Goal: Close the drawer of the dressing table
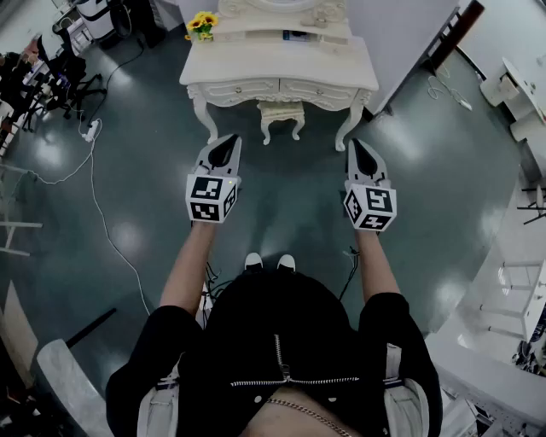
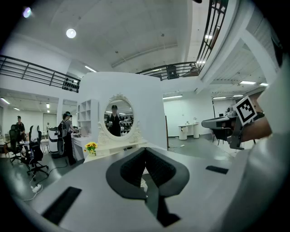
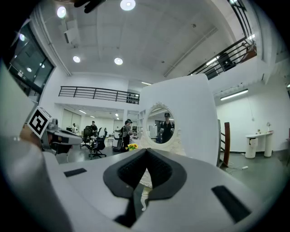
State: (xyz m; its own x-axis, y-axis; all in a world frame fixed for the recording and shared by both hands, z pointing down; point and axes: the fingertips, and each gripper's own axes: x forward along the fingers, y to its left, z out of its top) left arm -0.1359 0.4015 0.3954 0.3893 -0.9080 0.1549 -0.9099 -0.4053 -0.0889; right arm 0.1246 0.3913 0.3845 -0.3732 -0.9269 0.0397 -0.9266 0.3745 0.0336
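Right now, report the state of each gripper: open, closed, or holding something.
Left gripper: closed, holding nothing.
Right gripper: closed, holding nothing.

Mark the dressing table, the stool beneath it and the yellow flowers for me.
dressing table (image 1: 256, 61), head view, bare stretch of its white top.
stool (image 1: 281, 109), head view, middle of its seat.
yellow flowers (image 1: 202, 23), head view, the blossoms at the table's far left corner.
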